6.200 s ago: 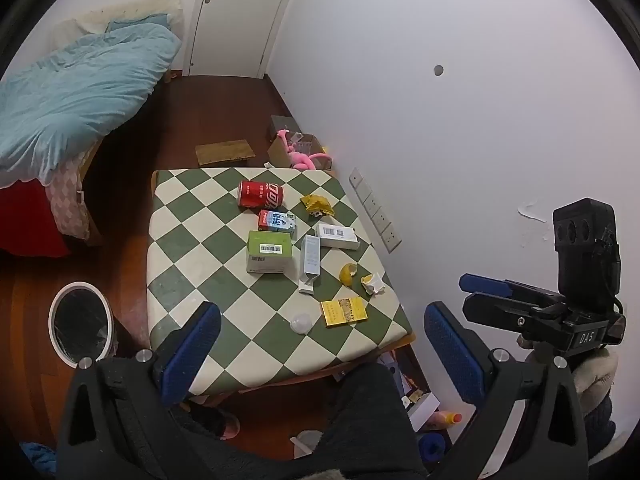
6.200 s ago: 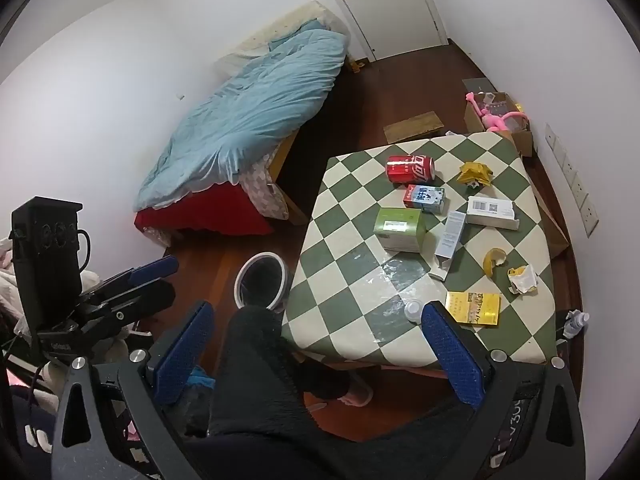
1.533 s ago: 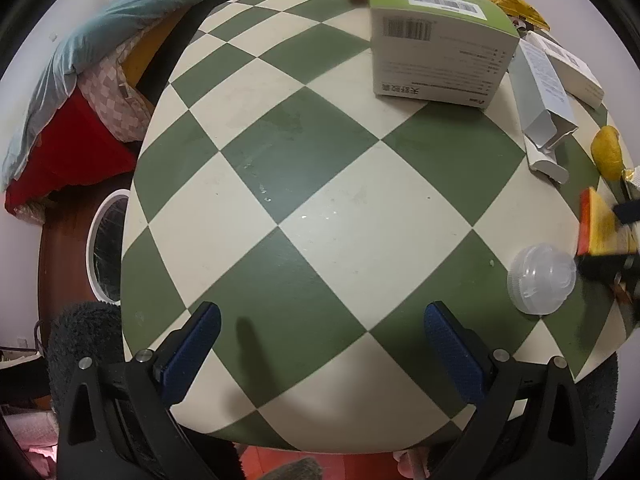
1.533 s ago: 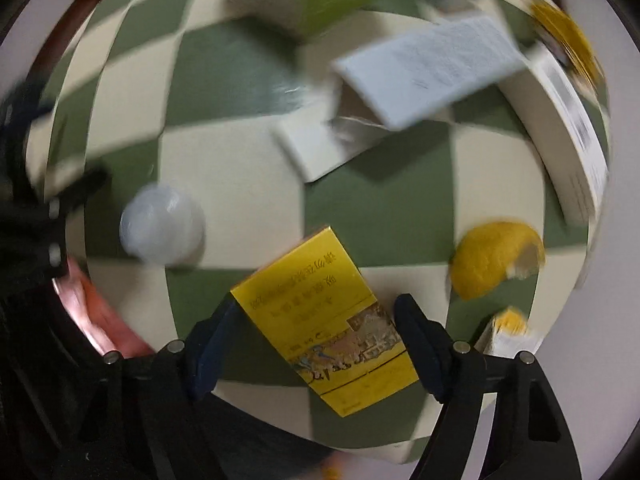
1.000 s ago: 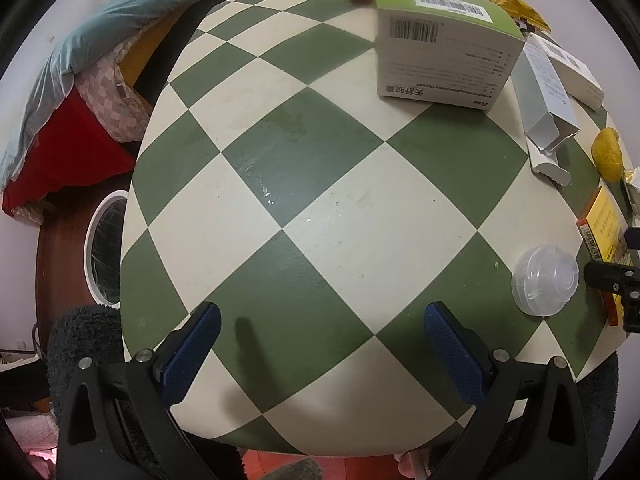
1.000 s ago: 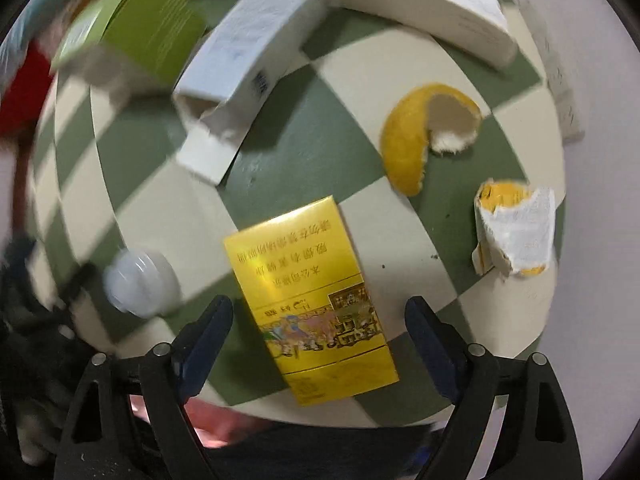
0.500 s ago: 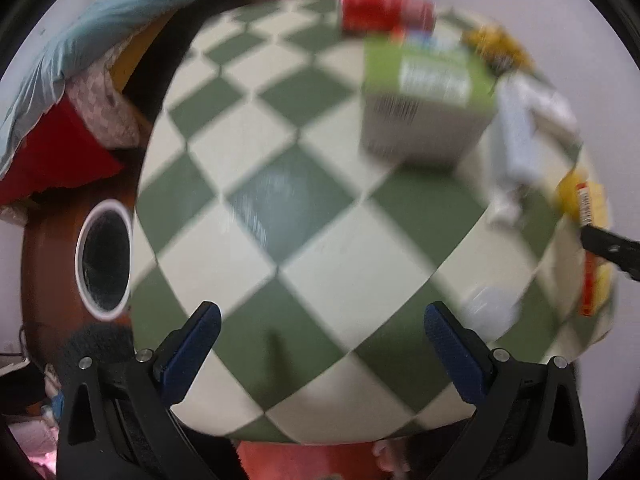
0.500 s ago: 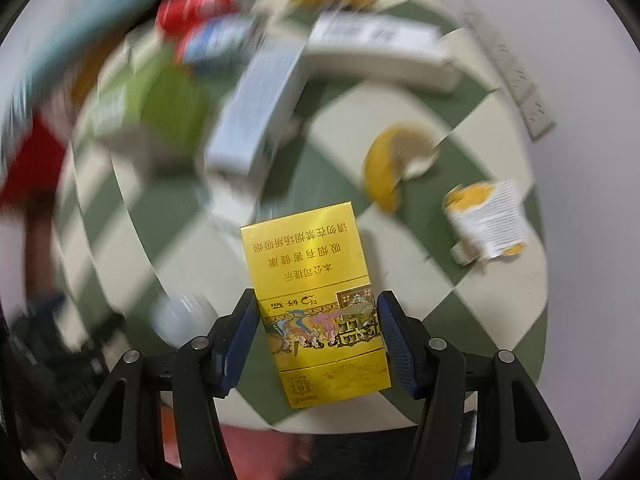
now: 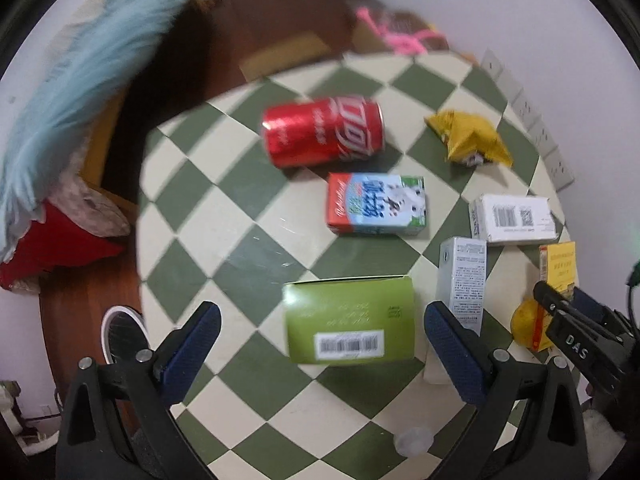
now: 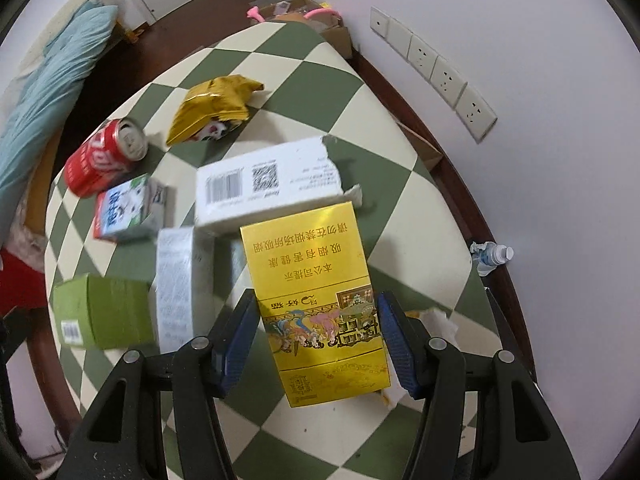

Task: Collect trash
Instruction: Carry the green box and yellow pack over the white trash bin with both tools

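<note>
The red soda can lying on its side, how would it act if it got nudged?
The red metal soda can lies sideways on the checkered table, so it would probably roll. Its top looks opened, so it is likely light and easily dented.

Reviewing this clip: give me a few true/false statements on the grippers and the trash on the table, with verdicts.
1. The right gripper holds the yellow pack. True.
2. The left gripper grips the green box. False: its jaws stand open and empty above the box.
3. The red can stands upright. False: it lies on its side.
4. The milk carton lies between the can and the green box. True.
5. The gold wrapper is in the bin. False: it lies on the table.
</note>
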`<state>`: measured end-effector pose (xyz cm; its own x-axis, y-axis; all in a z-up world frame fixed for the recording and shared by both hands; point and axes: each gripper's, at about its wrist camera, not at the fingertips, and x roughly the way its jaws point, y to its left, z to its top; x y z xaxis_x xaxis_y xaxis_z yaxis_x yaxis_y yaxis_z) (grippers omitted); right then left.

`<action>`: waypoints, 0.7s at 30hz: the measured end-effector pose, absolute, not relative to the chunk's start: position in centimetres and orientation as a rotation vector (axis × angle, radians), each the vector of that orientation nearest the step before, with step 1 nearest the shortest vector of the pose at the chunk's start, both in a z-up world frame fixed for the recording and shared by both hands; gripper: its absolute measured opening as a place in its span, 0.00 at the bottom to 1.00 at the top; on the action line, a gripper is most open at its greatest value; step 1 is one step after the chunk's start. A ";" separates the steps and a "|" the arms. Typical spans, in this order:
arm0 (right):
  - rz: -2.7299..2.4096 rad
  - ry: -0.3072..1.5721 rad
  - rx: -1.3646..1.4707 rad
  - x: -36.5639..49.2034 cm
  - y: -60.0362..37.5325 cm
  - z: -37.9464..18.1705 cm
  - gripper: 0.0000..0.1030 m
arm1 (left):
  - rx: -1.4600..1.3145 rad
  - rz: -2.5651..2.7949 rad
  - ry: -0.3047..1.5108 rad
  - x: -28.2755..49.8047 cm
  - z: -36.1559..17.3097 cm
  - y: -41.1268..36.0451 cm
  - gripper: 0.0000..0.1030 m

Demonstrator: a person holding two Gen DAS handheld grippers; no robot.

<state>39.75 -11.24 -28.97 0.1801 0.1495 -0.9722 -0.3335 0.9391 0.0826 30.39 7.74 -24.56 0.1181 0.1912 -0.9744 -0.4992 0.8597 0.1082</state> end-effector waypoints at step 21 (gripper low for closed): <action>0.325 1.370 -0.208 40.6 -10.9 -31.0 0.59 | -0.459 0.430 1.440 31.7 -30.8 9.1 0.84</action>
<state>40.57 -10.89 -31.03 0.1650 0.1063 -0.9805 -0.3461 0.9372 0.0433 31.67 9.05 -30.82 0.0853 0.0058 -0.9963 -0.5411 0.8400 -0.0414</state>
